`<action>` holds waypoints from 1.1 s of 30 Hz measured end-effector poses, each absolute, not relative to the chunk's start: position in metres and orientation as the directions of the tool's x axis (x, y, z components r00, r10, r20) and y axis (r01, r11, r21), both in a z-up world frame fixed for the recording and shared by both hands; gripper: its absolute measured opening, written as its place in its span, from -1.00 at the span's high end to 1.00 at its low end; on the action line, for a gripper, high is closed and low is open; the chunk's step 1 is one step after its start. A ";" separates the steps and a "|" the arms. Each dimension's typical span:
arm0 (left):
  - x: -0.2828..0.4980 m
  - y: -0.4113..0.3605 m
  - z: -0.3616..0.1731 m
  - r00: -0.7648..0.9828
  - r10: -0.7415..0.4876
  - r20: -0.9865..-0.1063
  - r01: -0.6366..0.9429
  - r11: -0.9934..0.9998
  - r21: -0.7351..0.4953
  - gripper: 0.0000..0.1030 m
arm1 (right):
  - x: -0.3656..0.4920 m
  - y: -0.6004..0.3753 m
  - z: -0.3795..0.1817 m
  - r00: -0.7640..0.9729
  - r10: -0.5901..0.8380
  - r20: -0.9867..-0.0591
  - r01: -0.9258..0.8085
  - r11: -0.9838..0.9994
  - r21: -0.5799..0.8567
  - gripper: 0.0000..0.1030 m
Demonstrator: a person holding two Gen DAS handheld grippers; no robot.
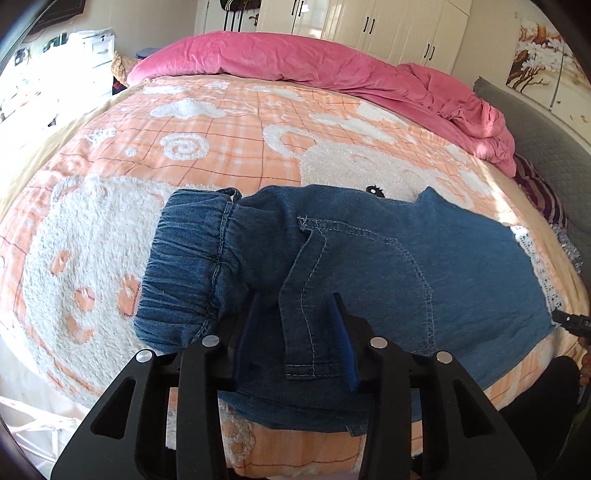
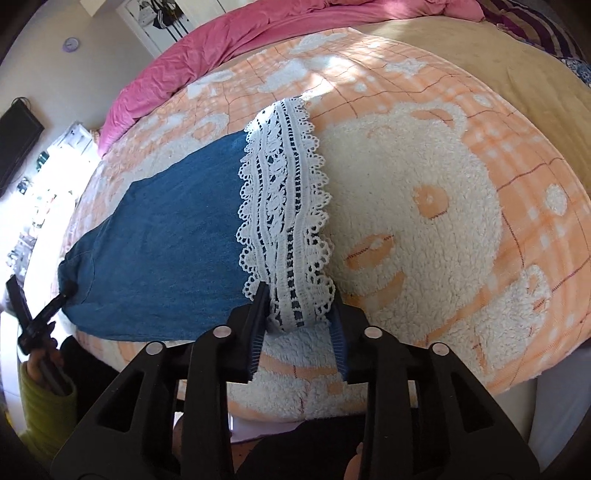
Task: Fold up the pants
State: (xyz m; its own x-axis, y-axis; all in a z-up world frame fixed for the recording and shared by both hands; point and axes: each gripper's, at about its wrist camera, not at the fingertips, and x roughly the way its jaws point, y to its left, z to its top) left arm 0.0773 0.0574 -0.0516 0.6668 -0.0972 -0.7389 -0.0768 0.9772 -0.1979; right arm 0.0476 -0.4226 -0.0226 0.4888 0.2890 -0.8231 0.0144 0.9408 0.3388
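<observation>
Basically, denim pants point(image 1: 388, 258) lie flat across the near part of an orange-and-white plush blanket point(image 1: 207, 147) on a bed, elastic waistband point(image 1: 184, 266) at 9 o'clock in the left wrist view, legs running off toward 3 o'clock. Left gripper point(image 1: 297, 339) sits over the pocket area just beside the waistband, blue pads point(image 1: 349, 354) either side of a raised denim fold; jaws partly apart, cannot tell if the pads actually press the cloth. Right gripper point(image 2: 299, 314) is at the other end, at the white lace hem point(image 2: 284, 206); lace strip runs from 12 o'clock down into the gap between its fingers, near end of the lace between the pads, jaws partly apart, real clamping unclear. In the right wrist view the denim spreads toward 9 o'clock from the lace, and the left gripper's black frame shows small at about 8 o'clock, with a hand point(image 2: 48, 365) and a yellow-green sleeve point(image 2: 44, 402) below it. Pink duvet point(image 1: 314, 62) bunched along the far edge of the bed at 12 o'clock. White wardrobes point(image 1: 399, 26) behind it.
</observation>
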 end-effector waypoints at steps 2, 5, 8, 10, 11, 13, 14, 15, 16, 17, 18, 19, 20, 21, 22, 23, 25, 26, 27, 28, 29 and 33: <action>0.073 0.059 -0.048 0.671 -0.115 -0.732 -0.070 0.973 -0.218 0.26 | 0.042 -0.428 -0.015 0.515 0.251 -0.819 0.041 0.948 0.317 0.13; 0.063 0.058 -0.037 0.688 -0.125 -0.715 -0.060 0.972 -0.229 0.12 | 0.033 -0.431 0.000 0.569 0.186 -0.801 0.055 0.963 0.264 0.12; 0.053 0.053 -0.020 0.719 -0.101 -0.687 -0.053 0.979 -0.199 -0.08 | 0.027 -0.421 0.021 0.631 0.174 -0.756 0.030 0.968 0.248 0.09; 0.048 0.048 -0.008 0.741 -0.104 -0.664 -0.035 0.980 -0.193 -0.10 | 0.026 -0.407 0.035 0.670 0.188 -0.718 -0.015 0.971 0.240 0.01; 0.047 0.043 -0.003 0.749 -0.112 -0.653 -0.021 0.981 -0.191 -0.13 | 0.026 -0.396 0.040 0.682 0.198 -0.704 -0.044 0.972 0.231 -0.04; 0.049 0.032 0.005 0.758 -0.127 -0.640 0.011 0.983 -0.182 -0.22 | 0.029 -0.370 0.047 0.694 0.226 -0.684 -0.111 0.972 0.209 -0.17; 0.051 0.025 0.007 0.759 -0.141 -0.635 0.033 0.983 -0.179 -0.27 | 0.033 -0.355 0.047 0.689 0.250 -0.680 -0.156 0.968 0.198 -0.19; 0.055 0.018 0.008 0.757 -0.154 -0.635 0.054 0.983 -0.174 -0.28 | 0.036 -0.344 0.047 0.683 0.262 -0.682 -0.183 0.965 0.188 -0.22; 0.061 0.006 0.008 0.750 -0.168 -0.639 0.077 0.983 -0.168 -0.28 | 0.040 -0.331 0.044 0.673 0.272 -0.688 -0.213 0.962 0.171 -0.23; 0.067 -0.002 0.006 0.745 -0.182 -0.642 0.096 0.981 -0.166 -0.30 | 0.046 -0.316 0.039 0.659 0.279 -0.698 -0.240 0.958 0.157 -0.24; 0.072 -0.008 0.004 0.742 -0.194 -0.642 0.115 0.980 -0.163 -0.32 | 0.050 -0.304 0.034 0.645 0.290 -0.707 -0.262 0.953 0.153 -0.25; 0.082 -0.018 -0.001 0.730 -0.198 -0.654 0.133 0.980 -0.148 -0.35 | 0.053 -0.296 0.029 0.632 0.295 -0.716 -0.274 0.950 0.150 -0.25; 0.090 -0.024 -0.005 0.714 -0.192 -0.673 0.136 0.981 -0.135 -0.36 | 0.058 -0.288 0.024 0.618 0.301 -0.727 -0.285 0.947 0.150 -0.27; 0.098 -0.029 -0.010 0.698 -0.200 -0.688 0.149 0.980 -0.134 -0.37 | 0.064 -0.279 0.018 0.602 0.313 -0.735 -0.302 0.941 0.153 -0.28; 0.104 -0.033 -0.014 0.690 -0.212 -0.692 0.158 0.977 -0.141 -0.40 | 0.067 -0.274 0.014 0.594 0.316 -0.740 -0.307 0.939 0.154 -0.29; 0.111 -0.034 -0.019 0.682 -0.215 -0.699 0.158 0.977 -0.146 -0.44 | 0.072 -0.267 0.009 0.584 0.311 -0.750 -0.308 0.940 0.150 -0.33; 0.124 -0.035 -0.029 0.663 -0.196 -0.722 0.144 0.980 -0.134 -0.45 | 0.078 -0.260 0.000 0.569 0.315 -0.760 -0.316 0.937 0.152 -0.35; 0.130 -0.032 -0.036 0.660 -0.166 -0.733 0.121 0.986 -0.115 -0.46 | 0.081 -0.259 -0.007 0.559 0.303 -0.772 -0.304 0.941 0.149 -0.37; 0.135 -0.029 -0.043 0.651 -0.131 -0.748 0.093 0.991 -0.093 -0.46 | 0.084 -0.260 -0.015 0.542 0.291 -0.789 -0.289 0.945 0.150 -0.37; 0.141 -0.022 -0.052 0.634 -0.089 -0.768 0.053 0.996 -0.072 -0.46 | 0.084 -0.264 -0.023 0.531 0.276 -0.802 -0.269 0.951 0.149 -0.37; 0.143 -0.014 -0.060 0.629 -0.088 -0.773 0.035 0.996 -0.085 -0.46 | 0.085 -0.269 -0.029 0.524 0.265 -0.810 -0.253 0.956 0.149 -0.37; 0.138 -0.002 -0.067 0.663 -0.134 -0.736 0.055 0.990 -0.131 -0.41 | 0.077 -0.272 -0.032 0.547 0.279 -0.789 -0.268 0.952 0.151 -0.37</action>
State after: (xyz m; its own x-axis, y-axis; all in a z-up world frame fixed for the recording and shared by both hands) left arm 0.1381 -0.0020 -0.0670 0.6630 -0.1342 -0.7365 0.0548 0.9899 -0.1311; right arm 0.0771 -0.2721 -0.0321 0.5470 0.2792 -0.7892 -0.2680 0.9515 0.1509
